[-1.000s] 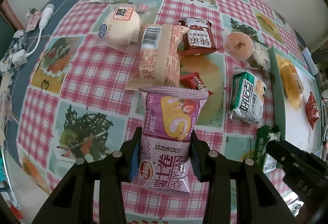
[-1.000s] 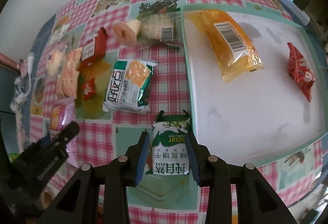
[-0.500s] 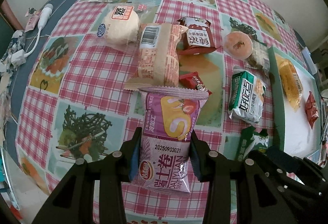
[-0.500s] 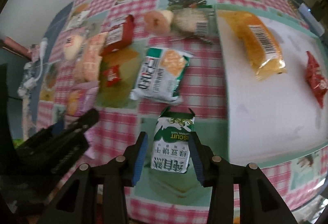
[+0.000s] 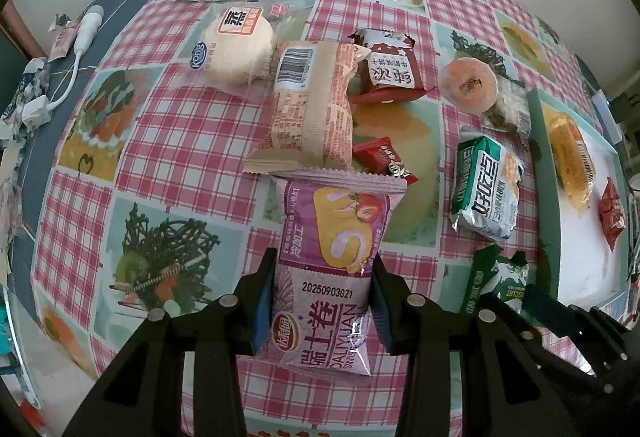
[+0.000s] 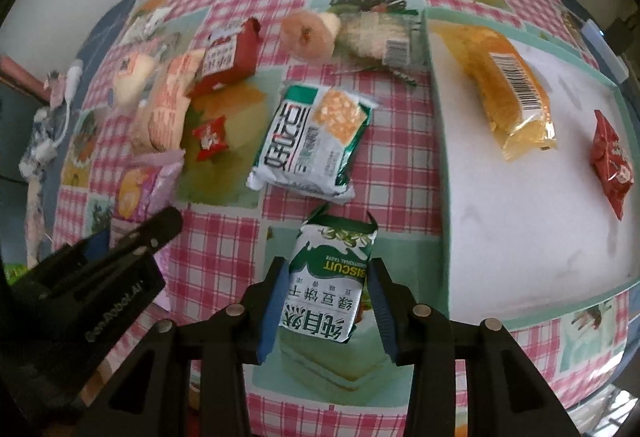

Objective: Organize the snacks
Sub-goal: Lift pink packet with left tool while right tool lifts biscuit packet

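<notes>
The green biscuit pack [image 6: 330, 287] stood between the fingers of the right gripper [image 6: 326, 311], just beside the near-left corner of the white tray [image 6: 444, 197]. The blue pads pinched its two sides. The left gripper [image 5: 320, 307] pinched the purple Swiss roll pack [image 5: 334, 269] in the same way, near the middle of the checked table [image 5: 180, 141].

To do this step well, I would carry the biscuit pack over the tray wall and put it down on a free part, away from the yellow snack bag [image 6: 508, 85] and the small red packet [image 6: 610, 161] that lay inside. The grip should stay gentle, since biscuits probably break easily.

The far right side of the tray was cut off, and I could not tell whether either pack touched the table.
</notes>
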`<state>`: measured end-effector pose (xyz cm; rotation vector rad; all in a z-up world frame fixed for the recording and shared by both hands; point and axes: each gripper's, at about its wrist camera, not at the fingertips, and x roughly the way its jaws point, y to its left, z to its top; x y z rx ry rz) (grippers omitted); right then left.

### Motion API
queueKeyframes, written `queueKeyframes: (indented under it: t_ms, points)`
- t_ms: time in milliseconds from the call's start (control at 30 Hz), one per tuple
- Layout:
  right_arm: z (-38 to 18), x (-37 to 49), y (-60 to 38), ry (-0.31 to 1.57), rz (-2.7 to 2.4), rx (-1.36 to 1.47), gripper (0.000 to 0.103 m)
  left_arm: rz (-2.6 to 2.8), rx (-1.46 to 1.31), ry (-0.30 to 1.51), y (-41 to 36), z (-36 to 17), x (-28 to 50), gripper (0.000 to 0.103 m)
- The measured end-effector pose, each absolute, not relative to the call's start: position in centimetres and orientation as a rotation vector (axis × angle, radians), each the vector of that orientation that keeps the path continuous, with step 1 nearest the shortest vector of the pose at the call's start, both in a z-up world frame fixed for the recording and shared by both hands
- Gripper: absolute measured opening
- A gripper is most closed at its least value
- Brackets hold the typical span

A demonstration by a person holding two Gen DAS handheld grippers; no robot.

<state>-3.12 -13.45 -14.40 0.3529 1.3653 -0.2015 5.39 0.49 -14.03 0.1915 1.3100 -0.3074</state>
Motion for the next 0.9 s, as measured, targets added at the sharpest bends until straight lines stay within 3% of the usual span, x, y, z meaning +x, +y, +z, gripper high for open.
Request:
queueKeyframes:
  t_ms: [467,567,900]
  points:
    - [-17.1,-2.8,-10.1,1.423,-0.228,0.23,0.048,-0.301,0.197,1.32,0.4,-14.5,5.4,0.043]
    - [-17.0,-2.9,-10.0,1.423,-0.233,0.229,0.044,-0.301,0.194,1.319,0.4,-14.6,5.4,0.043]
    - [-13.3,-3.1,-12.7,1.329,-0.24,0.295,0.043,-0.313,0.168,1.272,1.2,-13.4,5.2,0.043]
